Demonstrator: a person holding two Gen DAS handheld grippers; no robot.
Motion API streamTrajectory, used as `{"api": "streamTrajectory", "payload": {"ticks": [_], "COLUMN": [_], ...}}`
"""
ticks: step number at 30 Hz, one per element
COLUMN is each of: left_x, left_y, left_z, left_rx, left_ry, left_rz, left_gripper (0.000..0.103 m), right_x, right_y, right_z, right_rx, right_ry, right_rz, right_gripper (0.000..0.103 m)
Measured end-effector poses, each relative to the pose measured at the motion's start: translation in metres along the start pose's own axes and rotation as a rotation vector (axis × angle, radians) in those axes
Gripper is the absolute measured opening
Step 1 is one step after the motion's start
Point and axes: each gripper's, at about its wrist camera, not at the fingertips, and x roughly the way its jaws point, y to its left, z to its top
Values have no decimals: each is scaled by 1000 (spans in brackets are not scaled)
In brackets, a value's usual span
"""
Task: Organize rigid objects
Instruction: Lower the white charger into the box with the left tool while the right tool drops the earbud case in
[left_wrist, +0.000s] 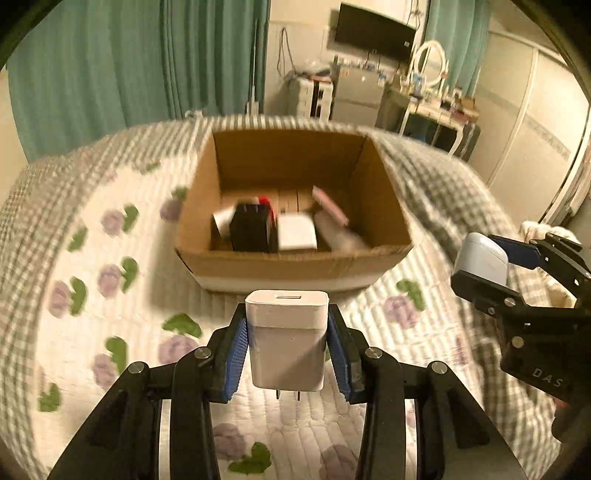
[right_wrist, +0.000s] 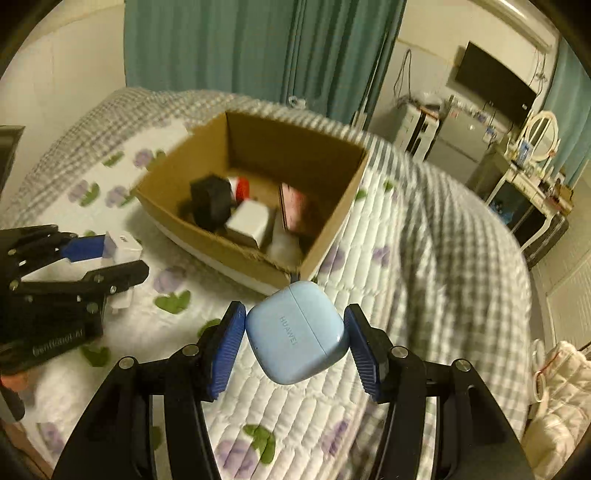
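My left gripper (left_wrist: 287, 343) is shut on a white charger plug (left_wrist: 287, 332), held above the quilt just in front of the cardboard box (left_wrist: 295, 264). My right gripper (right_wrist: 297, 338) is shut on a light blue earbuds case (right_wrist: 297, 332), near the box's corner (right_wrist: 295, 273). The box holds a black block (left_wrist: 249, 227), a white cube (left_wrist: 296, 232), a red-capped item (right_wrist: 242, 188) and a pink item (left_wrist: 330, 206). The right gripper (left_wrist: 491, 267) with the case also shows at the right of the left wrist view. The left gripper (right_wrist: 110, 258) with the plug shows at the left of the right wrist view.
The box sits on a bed with a floral and checked quilt (left_wrist: 110, 258). Green curtains (left_wrist: 147, 66) hang behind. A dressing table with a mirror (left_wrist: 430, 59), a wall TV (left_wrist: 373, 31) and wardrobe doors (left_wrist: 535, 129) stand beyond the bed. A pale bundle (right_wrist: 561, 387) lies at the right.
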Motion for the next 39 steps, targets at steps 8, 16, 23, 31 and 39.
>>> {"api": "streamTrajectory", "payload": {"ticks": [8, 16, 23, 31, 39], "left_x": [-58, -60, -20, 58, 118], "left_y": [14, 36, 50, 48, 43], "left_z": [23, 42, 69, 94, 105], "left_rx": [28, 45, 39, 68, 84], "left_ry": [-89, -124, -123, -86, -46], "left_rz": [-15, 18, 32, 29, -1], "left_gripper": [41, 41, 41, 41, 41], "right_x": [-76, -84, -42, 41, 118], "right_y": [18, 29, 32, 6, -16], "right_z": [29, 57, 83, 102, 107], "right_rx": [-41, 2, 15, 65, 114], "right_ry": [-77, -124, -145, -118, -42], "right_rz": [-60, -25, 20, 25, 41], "right_gripper": [55, 55, 55, 55, 55]}}
